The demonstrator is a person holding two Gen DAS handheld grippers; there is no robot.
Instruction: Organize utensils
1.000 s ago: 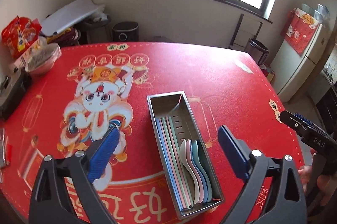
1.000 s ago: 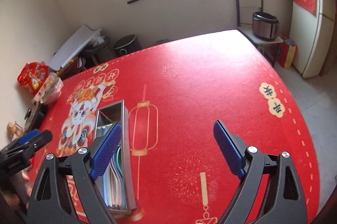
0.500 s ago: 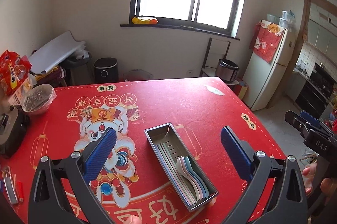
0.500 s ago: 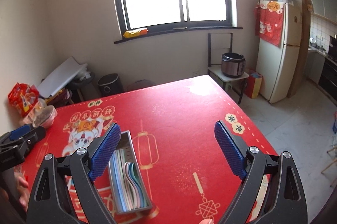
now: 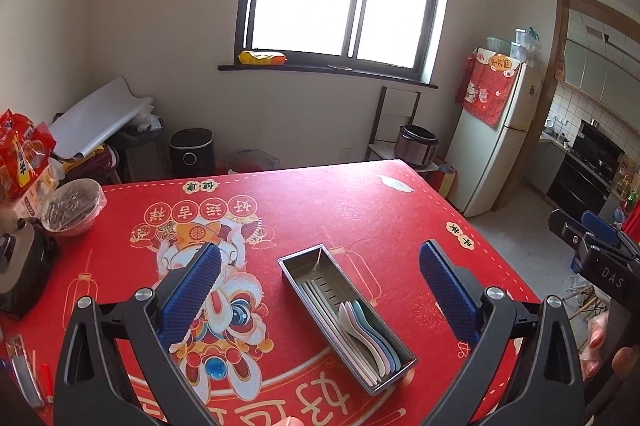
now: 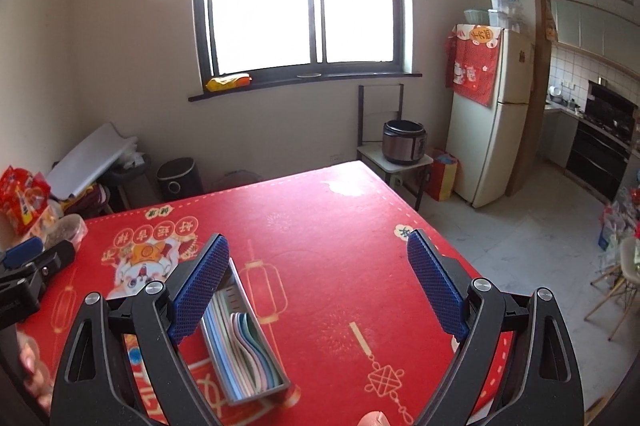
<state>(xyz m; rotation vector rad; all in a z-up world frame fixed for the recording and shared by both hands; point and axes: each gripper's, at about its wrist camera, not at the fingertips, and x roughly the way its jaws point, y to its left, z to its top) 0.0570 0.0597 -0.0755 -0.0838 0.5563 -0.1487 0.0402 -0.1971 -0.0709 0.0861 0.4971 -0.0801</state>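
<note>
Both grippers held raised and back from the table, left gripper [image 5: 320, 290] and right gripper [image 6: 318, 282] each spread wide and empty, since the pastel spoons [image 5: 370, 336] already lie nested lengthwise in the steel tray [image 5: 294, 266] below, ahead of them.
</note>
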